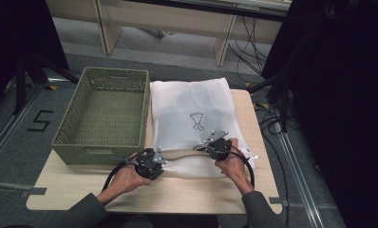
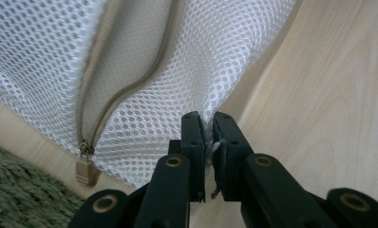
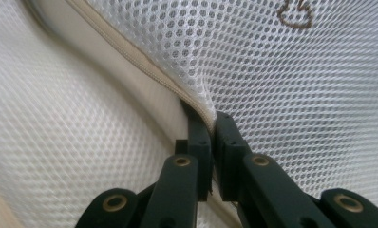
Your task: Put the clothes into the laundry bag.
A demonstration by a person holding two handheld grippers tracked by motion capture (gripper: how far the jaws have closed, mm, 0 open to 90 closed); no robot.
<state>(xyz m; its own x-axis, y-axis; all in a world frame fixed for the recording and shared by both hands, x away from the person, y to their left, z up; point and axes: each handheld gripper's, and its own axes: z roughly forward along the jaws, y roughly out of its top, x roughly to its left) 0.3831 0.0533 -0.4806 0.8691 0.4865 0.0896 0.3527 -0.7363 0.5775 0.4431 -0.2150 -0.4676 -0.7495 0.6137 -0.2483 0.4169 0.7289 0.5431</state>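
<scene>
A white mesh laundry bag (image 1: 194,118) with a small brown print lies flat on the wooden table (image 1: 201,194), its beige zipper along the near edge. My left gripper (image 2: 207,124) is shut on the bag's near left corner, a pinch of mesh between its jaws; the zipper pull (image 2: 86,167) hangs just left of it. My right gripper (image 3: 210,121) is shut on the bag's mesh right at the zipper edge (image 3: 144,61), with the opening gaping beside it. In the high view the left gripper (image 1: 155,159) and right gripper (image 1: 214,145) sit along the bag's near edge.
An empty green plastic basket (image 1: 104,111) stands on the table's left side, touching the bag's left edge. Black stands and cables crowd the floor at the right. Bare table (image 1: 187,190) stretches in front of the bag.
</scene>
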